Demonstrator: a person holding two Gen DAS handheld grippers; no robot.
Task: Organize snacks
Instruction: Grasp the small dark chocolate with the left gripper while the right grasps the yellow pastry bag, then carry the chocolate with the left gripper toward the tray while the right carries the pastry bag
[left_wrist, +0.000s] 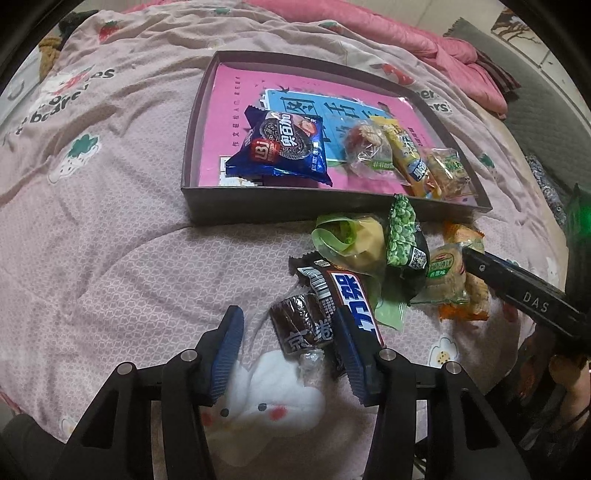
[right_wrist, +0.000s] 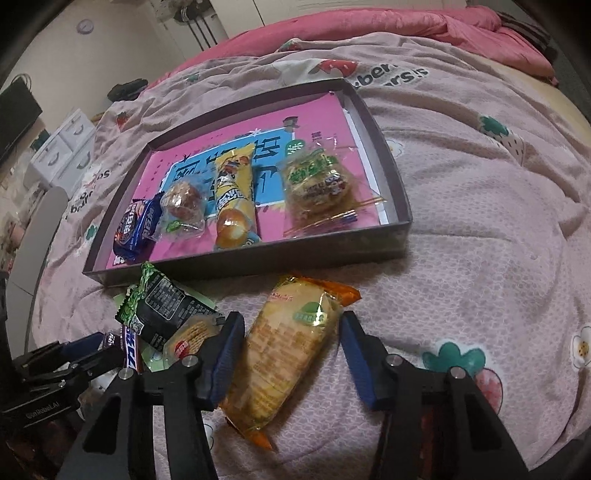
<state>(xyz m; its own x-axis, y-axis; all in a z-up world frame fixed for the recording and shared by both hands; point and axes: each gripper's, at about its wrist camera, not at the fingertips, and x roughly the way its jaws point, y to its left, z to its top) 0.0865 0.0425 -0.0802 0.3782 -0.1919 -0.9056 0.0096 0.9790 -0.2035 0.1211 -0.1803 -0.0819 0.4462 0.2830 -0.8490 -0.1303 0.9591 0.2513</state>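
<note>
Snacks lie in two groups on a pink printed bedspread (right_wrist: 480, 229): some inside a shallow dark box (right_wrist: 395, 236), the rest loose just outside its near wall.

In the box, a long yellow packet (right_wrist: 234, 195) runs from the near wall toward the far wall. A blue cookie pack (left_wrist: 280, 147) sits toward the box's left end, a clear-wrapped round pastry (right_wrist: 183, 206) lies between those two, and a round cake in a clear wrapper (right_wrist: 317, 184) sits toward the right end.

Outside the box, an orange-ended cracker pack (right_wrist: 288, 354) lies with its long axis running from the near box wall back toward the right wrist camera, slightly slanted. The right hand-held gripper (right_wrist: 291, 325) straddles it with its jaws spread; the left pad is at the wrapper's edge, the right pad stands clear of it.

The left hand-held gripper (left_wrist: 290, 321) has its jaws spread around a small dark cylindrical candy (left_wrist: 301, 325), whose long axis points roughly toward the box. A chocolate bar (left_wrist: 351, 295) lies against the right finger, angled the same way, and whether the pad presses it cannot be told. A green pea packet (left_wrist: 404, 240) stands tilted against the near box wall.

The print on most wrappers is too small to read, and the lower end of the chocolate bar is hidden behind the finger.
</note>
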